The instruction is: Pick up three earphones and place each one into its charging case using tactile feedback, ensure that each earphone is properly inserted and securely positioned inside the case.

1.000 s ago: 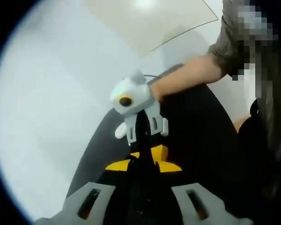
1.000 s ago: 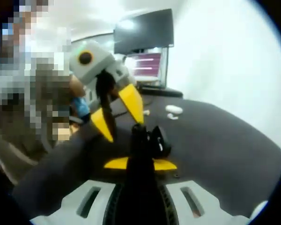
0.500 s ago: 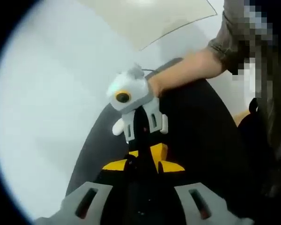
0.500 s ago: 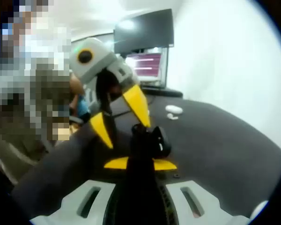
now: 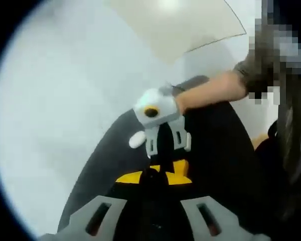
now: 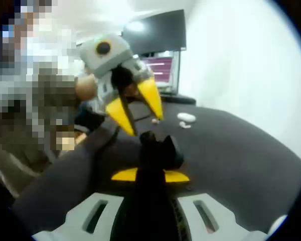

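1. Left gripper (image 6: 143, 123): jaws spread, nothing in them. I've lifted it clear of the black case; half a second ago it straddled it.
2. Right gripper (image 6: 153, 143): clenched on the black case (image 6: 166, 152), low over the table (image 6: 241, 150).
3. White earphones (image 6: 186, 117) lie far right, well apart. Insertion looks done; I'd fetch those next.

A black charging case (image 6: 163, 150) sits upright on the dark table just past my right jaws, lid open. A white case (image 6: 186, 117) lies farther off, with a small white earphone (image 6: 183, 125) just beside it. In my left gripper view another white case (image 5: 137, 139) rests near the table's edge.
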A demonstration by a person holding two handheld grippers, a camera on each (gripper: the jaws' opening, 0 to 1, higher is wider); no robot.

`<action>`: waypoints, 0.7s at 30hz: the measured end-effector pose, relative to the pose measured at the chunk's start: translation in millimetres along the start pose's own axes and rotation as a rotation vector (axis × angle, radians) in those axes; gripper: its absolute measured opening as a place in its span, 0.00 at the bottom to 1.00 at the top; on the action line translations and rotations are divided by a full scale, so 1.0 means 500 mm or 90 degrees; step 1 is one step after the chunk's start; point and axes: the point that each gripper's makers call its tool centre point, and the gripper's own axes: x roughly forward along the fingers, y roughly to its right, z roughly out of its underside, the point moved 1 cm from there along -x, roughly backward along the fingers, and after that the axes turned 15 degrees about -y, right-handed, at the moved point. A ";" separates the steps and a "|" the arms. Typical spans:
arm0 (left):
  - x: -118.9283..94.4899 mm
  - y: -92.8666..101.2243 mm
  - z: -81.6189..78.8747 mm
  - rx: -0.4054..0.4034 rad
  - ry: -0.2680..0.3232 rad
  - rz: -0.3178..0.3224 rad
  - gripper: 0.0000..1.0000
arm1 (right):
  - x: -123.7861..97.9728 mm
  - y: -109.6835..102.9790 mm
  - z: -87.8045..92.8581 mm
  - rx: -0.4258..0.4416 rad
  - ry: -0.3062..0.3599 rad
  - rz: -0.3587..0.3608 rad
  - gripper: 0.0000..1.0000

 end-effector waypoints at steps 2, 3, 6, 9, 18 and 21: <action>0.009 0.006 0.004 0.000 -0.005 0.007 0.13 | 0.000 0.001 0.000 0.000 0.000 0.000 0.19; 0.013 0.008 0.006 -0.001 -0.006 0.009 0.13 | 0.000 0.001 0.000 0.000 0.000 0.000 0.19; 0.017 -0.002 0.007 0.000 -0.007 0.000 0.10 | 0.000 0.000 0.000 -0.001 0.000 0.000 0.19; 0.008 -0.010 0.000 -0.007 0.001 0.002 0.10 | 0.000 0.001 0.000 0.000 0.000 0.000 0.19; 0.016 -0.003 0.015 0.027 -0.036 -0.005 0.10 | 0.001 0.001 -0.001 0.000 0.000 -0.001 0.19; 0.012 -0.001 0.008 0.021 -0.023 -0.004 0.13 | 0.002 0.001 -0.001 0.000 0.000 0.000 0.19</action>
